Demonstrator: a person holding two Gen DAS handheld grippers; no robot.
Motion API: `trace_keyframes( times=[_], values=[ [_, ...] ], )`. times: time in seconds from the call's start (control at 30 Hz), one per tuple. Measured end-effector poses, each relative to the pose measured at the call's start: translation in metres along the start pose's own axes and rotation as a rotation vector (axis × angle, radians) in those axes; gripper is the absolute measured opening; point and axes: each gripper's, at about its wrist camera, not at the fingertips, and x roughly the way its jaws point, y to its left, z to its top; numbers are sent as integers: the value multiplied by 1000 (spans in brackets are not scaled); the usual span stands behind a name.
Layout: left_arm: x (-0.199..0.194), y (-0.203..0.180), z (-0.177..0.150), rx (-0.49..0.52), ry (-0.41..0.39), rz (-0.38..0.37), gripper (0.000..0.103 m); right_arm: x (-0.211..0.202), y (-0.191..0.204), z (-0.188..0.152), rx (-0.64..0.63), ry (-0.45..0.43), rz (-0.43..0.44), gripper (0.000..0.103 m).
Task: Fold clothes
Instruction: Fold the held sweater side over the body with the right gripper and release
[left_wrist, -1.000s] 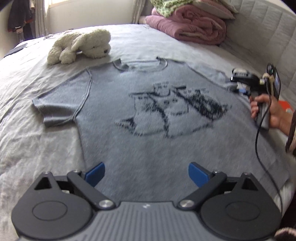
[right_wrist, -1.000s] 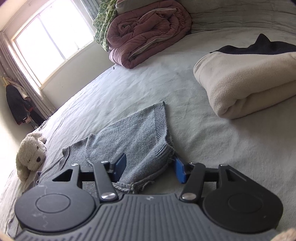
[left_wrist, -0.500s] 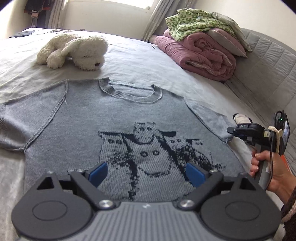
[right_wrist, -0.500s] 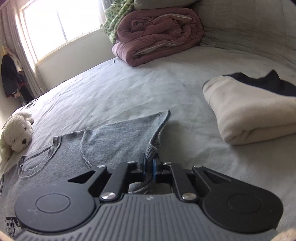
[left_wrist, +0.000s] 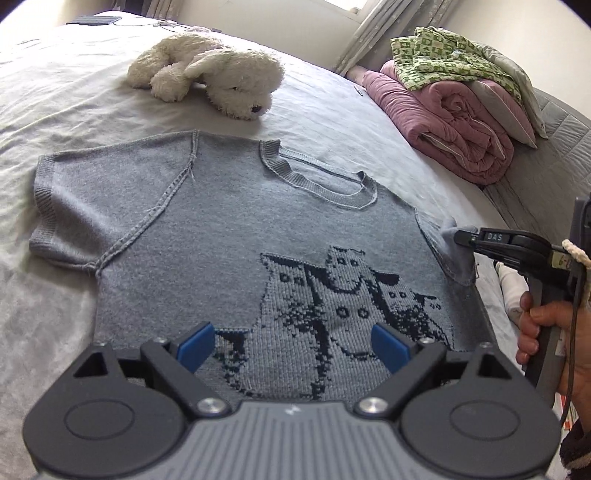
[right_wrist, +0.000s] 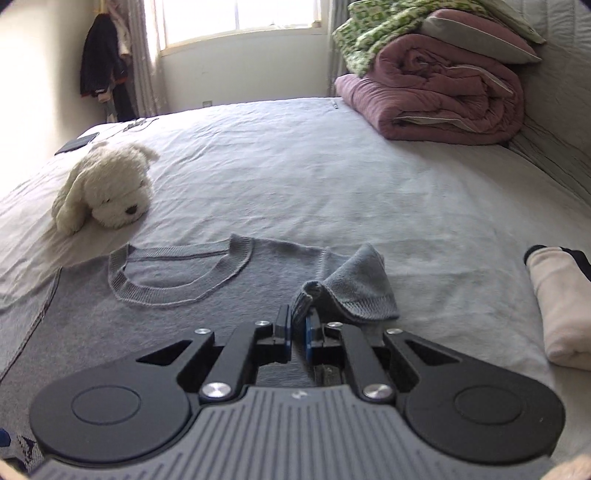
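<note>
Right gripper (right_wrist: 296, 326), marked "DAS", is clamped on the sleeve (right_wrist: 354, 288) of the grey sweater (left_wrist: 236, 236) lying flat on the bed (right_wrist: 332, 177). Left gripper (left_wrist: 293, 345) hovers over the hem, jaws wide, holding nothing. A second label is cut off.

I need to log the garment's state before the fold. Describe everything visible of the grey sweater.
The grey short-sleeved knit sweater lies flat, front up, on the bed's pale sheet, neck towards the white plush dog. It has a ribbed round collar, ribbed cuffs, raised shoulder seams and a dark knitted picture of cat-like figures on the chest. One sleeve lies spread flat; the other sleeve is lifted and bunched, its cuff pinched in the right gripper. The open left gripper hovers over the chest.
</note>
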Motion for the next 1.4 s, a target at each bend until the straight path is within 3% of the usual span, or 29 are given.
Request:
trace_keyframes(
  times=[0.23, 0.33, 0.43, 0.47, 0.53, 0.83, 0.97, 1.1, 1.33, 1.4],
  values=[
    [-4, 5, 4, -11, 10, -12, 92, 24, 52, -7, -157, 82, 106, 8],
    [-4, 8, 5, -29, 18, -17, 92, 37, 54, -15, -181, 136, 156, 14],
    [-2, 10, 5, -27, 23, -3, 92, 35, 40, -18, -105, 142, 210, 22],
    [-1, 10, 5, -26, 25, -2, 92, 31, 34, -17, -75, 141, 235, 33],
    [0, 10, 5, -24, 29, -2, 92, 20, 20, -16, -16, 124, 284, 40],
    [9, 3, -2, 9, 25, 27, 92, 5, -44, -13, 237, 64, 282, 40],
    [13, 2, -3, 21, 30, 40, 92, 14, -59, -17, 395, 66, 383, 40],
    [17, 7, -3, 9, 40, 45, 92, 29, -50, -16, 457, 80, 422, 40],
    [20, 10, -2, 1, 48, 43, 93, 60, -24, -11, 461, 35, 302, 40],
    [20, 10, -1, 1, 50, 42, 93, 63, -14, -10, 419, -1, 264, 34]
  ],
)
